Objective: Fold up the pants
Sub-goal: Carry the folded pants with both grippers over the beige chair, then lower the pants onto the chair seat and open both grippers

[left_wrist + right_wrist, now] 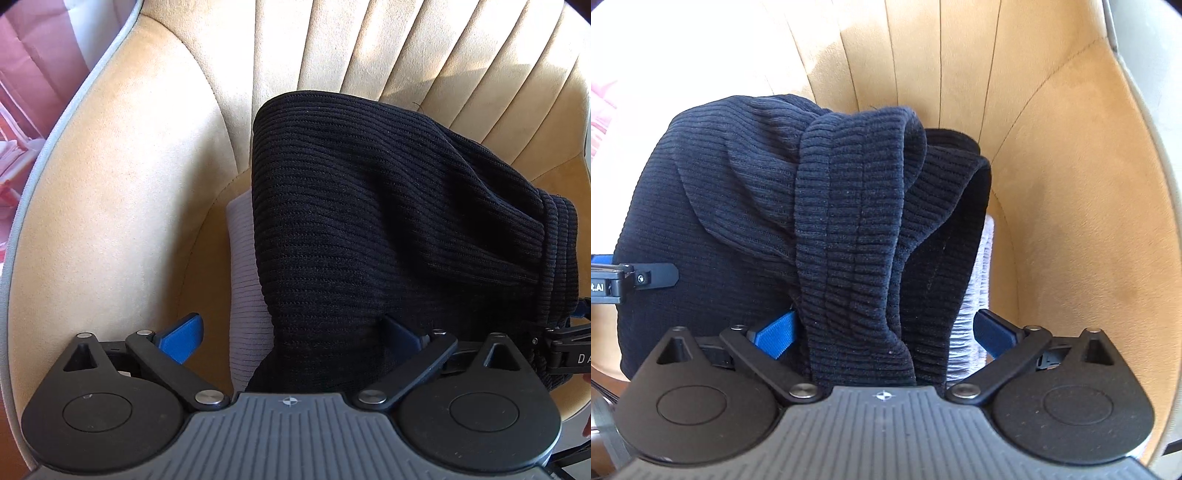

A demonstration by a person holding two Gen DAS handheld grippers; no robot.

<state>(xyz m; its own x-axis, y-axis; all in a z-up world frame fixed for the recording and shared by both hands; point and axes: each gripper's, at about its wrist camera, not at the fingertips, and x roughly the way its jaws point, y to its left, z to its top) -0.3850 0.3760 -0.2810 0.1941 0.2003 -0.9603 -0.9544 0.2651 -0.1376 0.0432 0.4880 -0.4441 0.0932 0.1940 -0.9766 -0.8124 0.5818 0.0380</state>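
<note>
**A:** Starting at the left, what is there?

**B:** A tan, suede-like armchair (122, 177) with a channelled back fills the left wrist view. Black ribbed-knit pants (388, 229) lie bunched on its seat, on top of a pale grey ribbed cloth (245, 295) that peeks out at their left edge.

**A:** And the left gripper?

**B:** The left gripper (291, 334) has its blue-padded tongs spread wide apart. The near edge of the pants lies between them, but nothing is pinched; the left pad is over bare seat and grey cloth, and the right pad is partly tucked behind the black knit.

**A:** Moving right?

**B:** The right gripper (884, 334) is likewise wide apart. A thick roll of the pants (849, 229), probably a waistband or cuff by its heavier ribbing, hangs down between its tongs without being clamped. The grey cloth (975, 295) shows just beside the right pad, and the chair's (1071, 206) right arm curves beyond it.

**A:** How far along is the folding?

**B:** Hard to judge. The pants look doubled over into a compact but lumpy stack, with layers overlapping unevenly toward the far right. I would guess at least one fold is made, and the bundle is not yet flat or squared. With both grippers released, either a fresh grasp for another fold or some tidying seems left to do.
</note>
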